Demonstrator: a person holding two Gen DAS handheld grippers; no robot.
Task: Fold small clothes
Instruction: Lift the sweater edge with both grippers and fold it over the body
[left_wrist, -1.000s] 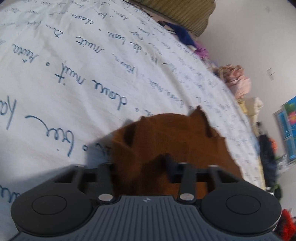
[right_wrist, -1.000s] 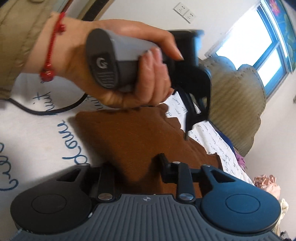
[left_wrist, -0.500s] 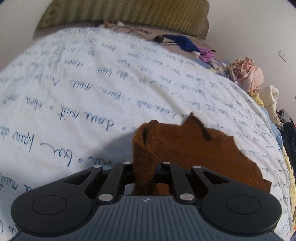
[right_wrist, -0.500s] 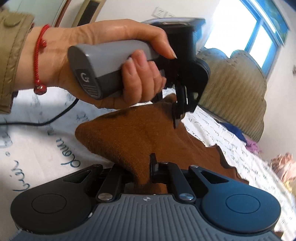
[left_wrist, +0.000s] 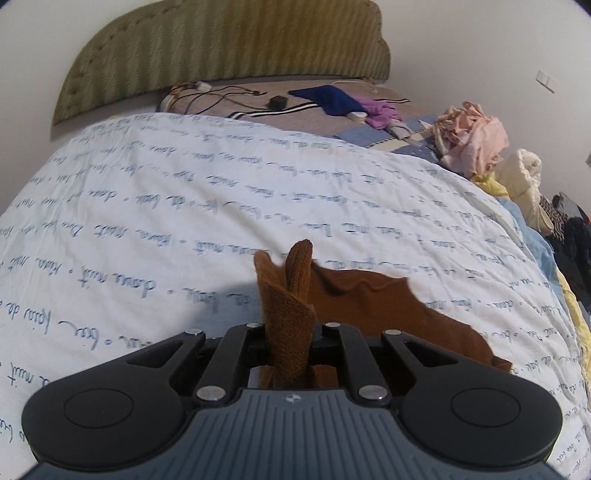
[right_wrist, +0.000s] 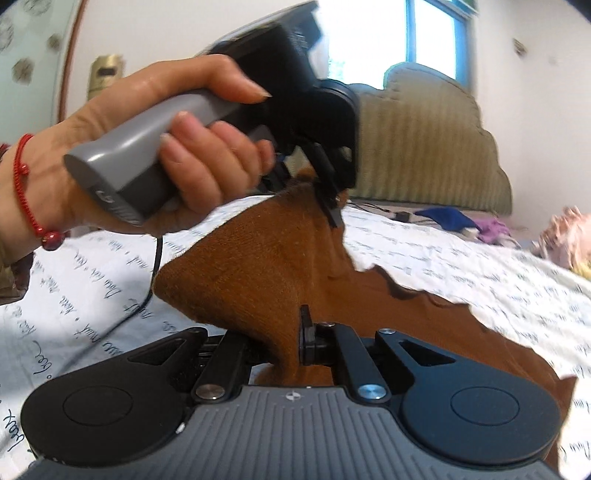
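Note:
A small brown knitted garment (left_wrist: 373, 306) lies partly on the white bed sheet with blue handwriting (left_wrist: 184, 206). My left gripper (left_wrist: 290, 332) is shut on one bunched edge of it, which sticks up between the fingers. My right gripper (right_wrist: 284, 339) is shut on another edge of the same brown garment (right_wrist: 258, 266). Both edges are lifted off the sheet and the cloth hangs stretched between the grippers. In the right wrist view the left gripper (right_wrist: 328, 199) shows in a hand, pinching the far corner of the cloth.
A green padded headboard (left_wrist: 221, 48) stands at the far end of the bed. Cables, a blue cloth (left_wrist: 328, 99) and a purple cloth lie near it. A pile of pink and cream clothes (left_wrist: 472, 136) sits along the right side. A black cable (right_wrist: 155, 273) trails on the sheet.
Both grippers closed on edges of the brown garment and lifted them up off the sheet. The left wrist view tilted up toward the headboard.

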